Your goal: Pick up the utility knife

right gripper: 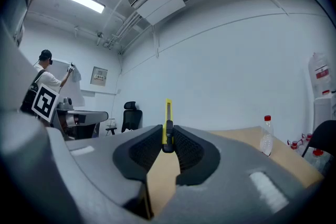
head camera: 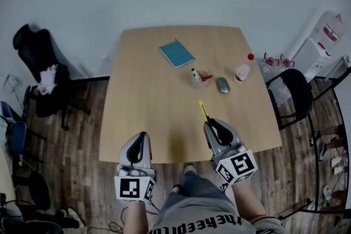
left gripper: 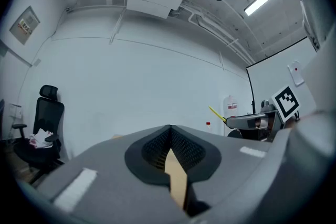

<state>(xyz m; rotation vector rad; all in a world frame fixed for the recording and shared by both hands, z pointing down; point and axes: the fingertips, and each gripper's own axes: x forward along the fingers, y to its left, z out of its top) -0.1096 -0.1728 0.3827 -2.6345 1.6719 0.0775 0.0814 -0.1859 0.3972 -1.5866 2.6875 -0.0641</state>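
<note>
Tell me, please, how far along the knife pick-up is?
Done: the right tool is shut on the yellow knife, with its pads pressed on both sides. In hand: the knife juts forward from the tool and, judging by the left gripper view, looks raised off the table. Left: little, perhaps lifting it clearer. The left tool is shut and empty at the table's near edge.

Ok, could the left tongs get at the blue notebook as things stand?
Probably yes: the left tongs are shut on nothing, and only bare table lies between them and the blue notebook. It lies toward the far edge, so reaching over would be needed.
</note>
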